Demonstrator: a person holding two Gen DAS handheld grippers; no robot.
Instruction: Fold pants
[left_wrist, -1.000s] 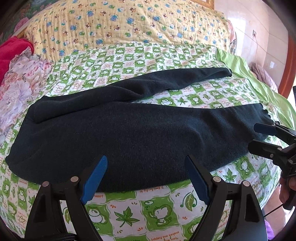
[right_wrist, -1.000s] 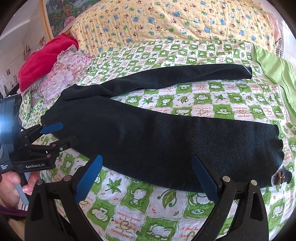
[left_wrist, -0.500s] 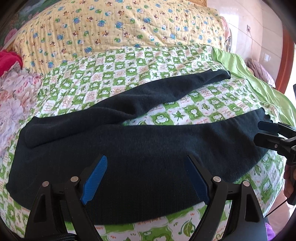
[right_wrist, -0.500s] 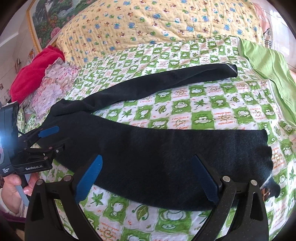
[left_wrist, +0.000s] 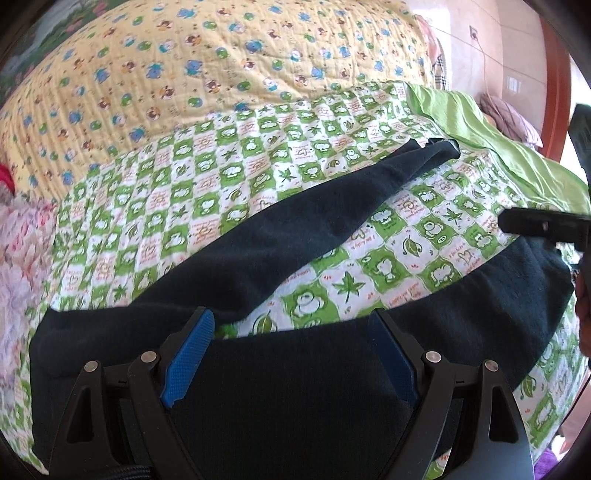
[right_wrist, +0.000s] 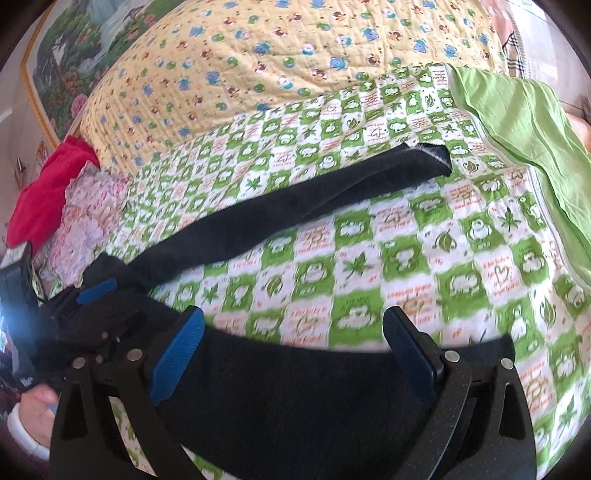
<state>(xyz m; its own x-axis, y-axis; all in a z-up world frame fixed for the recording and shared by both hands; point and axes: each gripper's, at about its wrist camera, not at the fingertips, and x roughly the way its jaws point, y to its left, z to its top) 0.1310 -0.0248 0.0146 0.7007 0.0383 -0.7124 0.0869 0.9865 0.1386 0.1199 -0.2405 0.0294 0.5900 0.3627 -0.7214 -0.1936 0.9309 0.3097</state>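
Pants (left_wrist: 295, 387) are lying spread across the bed, on a green-and-white checked quilt (left_wrist: 229, 177) with little frog and leaf prints. They're dark, navy or near black, and the two legs are splaying apart in a V: the near leg is running along the front edge of the bed, the far leg (right_wrist: 295, 206) is angling away toward the plain green sheet (right_wrist: 524, 122).

Left hand-held gripper (left_wrist: 291, 354) is sitting wide open right over the waist end of the pants, blue pads (left_wrist: 188, 354) well apart, gripping nothing. Can't tell whether the tips are actually touching the fabric or just hovering above it.

Right hand-held gripper (right_wrist: 295, 354) is also gaping wide, hanging over the near leg down by the cuff end, nothing pinched between the fingers. In the left wrist view it's poking in from the right edge (left_wrist: 543, 223), above the end of that leg. The right wrist view is a bit blurry.

Further back, a yellow quilt (left_wrist: 221, 66) with small cartoon animals is covering the rest of the bed, and a red cloth (right_wrist: 48, 184) plus a pink floral one (right_wrist: 92, 214) are bunching up at the left side.
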